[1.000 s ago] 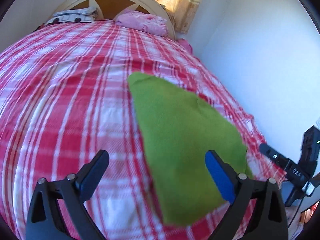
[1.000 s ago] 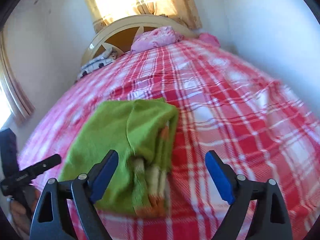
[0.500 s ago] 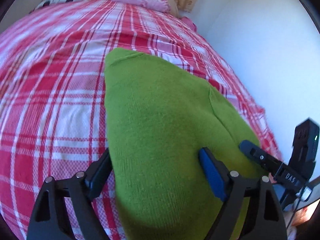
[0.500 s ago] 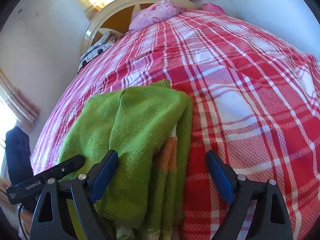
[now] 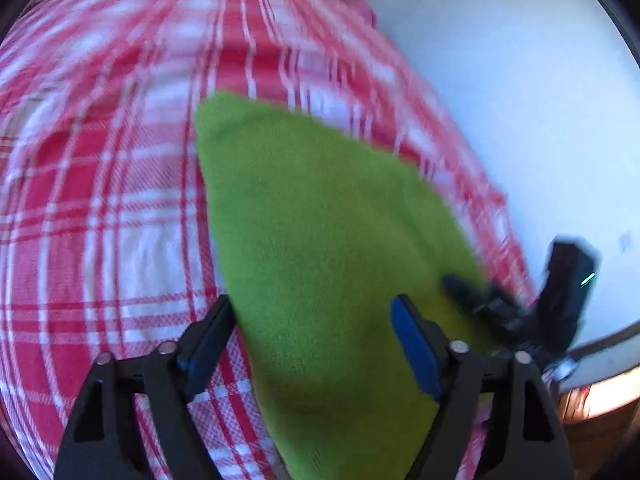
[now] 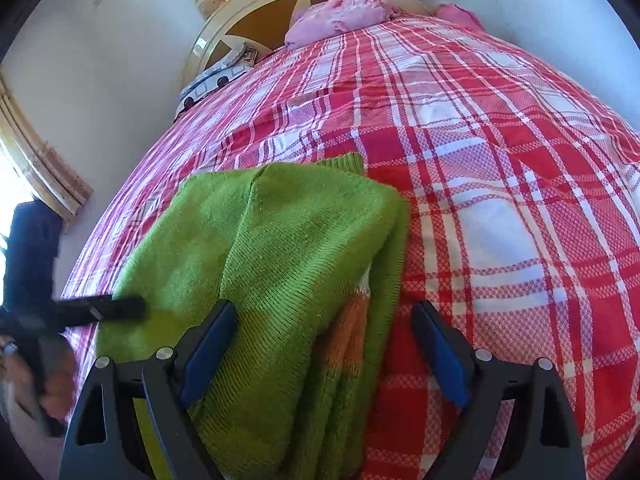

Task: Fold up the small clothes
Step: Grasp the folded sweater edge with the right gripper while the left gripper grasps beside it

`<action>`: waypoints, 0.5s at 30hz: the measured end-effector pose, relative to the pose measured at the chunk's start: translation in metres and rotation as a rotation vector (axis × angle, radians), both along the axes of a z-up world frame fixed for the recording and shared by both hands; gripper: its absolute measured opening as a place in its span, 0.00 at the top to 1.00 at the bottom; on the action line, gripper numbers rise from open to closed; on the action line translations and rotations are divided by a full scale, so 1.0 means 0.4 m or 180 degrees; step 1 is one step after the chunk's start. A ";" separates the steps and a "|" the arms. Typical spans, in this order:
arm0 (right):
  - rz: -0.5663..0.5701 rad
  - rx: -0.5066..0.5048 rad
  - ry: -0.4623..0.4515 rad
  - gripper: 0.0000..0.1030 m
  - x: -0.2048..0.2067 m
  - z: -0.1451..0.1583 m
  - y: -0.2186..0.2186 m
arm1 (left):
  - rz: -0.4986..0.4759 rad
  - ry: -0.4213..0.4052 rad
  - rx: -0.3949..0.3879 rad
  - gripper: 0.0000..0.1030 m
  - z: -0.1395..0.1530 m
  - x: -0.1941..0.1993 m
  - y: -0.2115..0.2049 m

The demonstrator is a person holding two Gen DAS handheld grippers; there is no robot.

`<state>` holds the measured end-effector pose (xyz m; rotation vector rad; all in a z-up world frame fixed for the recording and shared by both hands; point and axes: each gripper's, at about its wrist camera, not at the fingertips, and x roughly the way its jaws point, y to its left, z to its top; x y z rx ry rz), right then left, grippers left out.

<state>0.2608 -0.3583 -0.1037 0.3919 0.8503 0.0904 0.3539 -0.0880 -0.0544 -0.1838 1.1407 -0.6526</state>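
A folded green knitted garment (image 5: 320, 240) lies on the red and white plaid bedspread (image 5: 100, 200). In the right wrist view the garment (image 6: 280, 264) shows stacked layers with an orange and white stripe at its near right edge. My left gripper (image 5: 316, 340) is open, its jaws spread over the garment's near end, with nothing between the pads. My right gripper (image 6: 324, 344) is open, its jaws either side of the garment's near right edge. The left view is blurred. Each gripper also shows in the other's view: the right one (image 5: 520, 312), the left one (image 6: 100, 308).
A cream headboard (image 6: 248, 12), a pink pillow (image 6: 340, 12) and a patterned pillow (image 6: 216, 80) are at the far end of the bed. A white wall (image 5: 520, 100) runs along one side. Curtains (image 6: 36, 156) hang at the other.
Both grippers have come lower and closer over the green garment, which now fills more of each view. Both have stayed open. The garment has not visibly moved.
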 end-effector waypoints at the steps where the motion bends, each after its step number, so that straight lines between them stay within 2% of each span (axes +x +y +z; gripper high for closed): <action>1: -0.0007 0.0025 -0.0020 0.13 -0.001 -0.003 -0.003 | 0.0057 -0.0092 -0.0039 0.22 0.014 -0.011 0.002; 3: -0.0012 0.0072 -0.0037 0.12 0.000 -0.006 -0.007 | 0.0129 -0.0302 -0.0059 0.22 0.033 -0.044 -0.014; 5: -0.0010 0.0062 -0.0042 0.12 0.000 -0.006 -0.007 | 0.0159 -0.0420 0.0012 0.22 0.019 -0.071 -0.034; 8: -0.0005 0.0035 -0.0057 0.12 -0.001 -0.007 -0.006 | 0.0151 -0.0717 0.0490 0.21 -0.027 -0.107 -0.048; 9: 0.0000 0.0018 -0.0060 0.12 -0.002 -0.007 -0.004 | 0.0173 -0.0829 0.0634 0.15 -0.050 -0.121 -0.039; 10: 0.0009 -0.0004 -0.0060 0.11 -0.001 -0.008 -0.001 | 0.0229 -0.0855 0.0577 0.11 -0.064 -0.129 -0.020; 11: 0.0021 -0.0023 -0.0063 0.09 -0.002 -0.008 0.005 | 0.0316 -0.0769 0.0429 0.10 -0.075 -0.126 0.007; 12: 0.0039 -0.0064 -0.0058 0.09 0.000 -0.008 0.011 | 0.0385 -0.0515 0.0231 0.08 -0.089 -0.107 0.035; 13: 0.0046 -0.0098 -0.0050 0.08 0.002 -0.008 0.015 | 0.0416 -0.0372 0.0109 0.08 -0.091 -0.093 0.050; 15: 0.0045 -0.0104 -0.0052 0.08 0.001 -0.007 0.016 | 0.0388 -0.0326 0.0120 0.08 -0.072 -0.079 0.057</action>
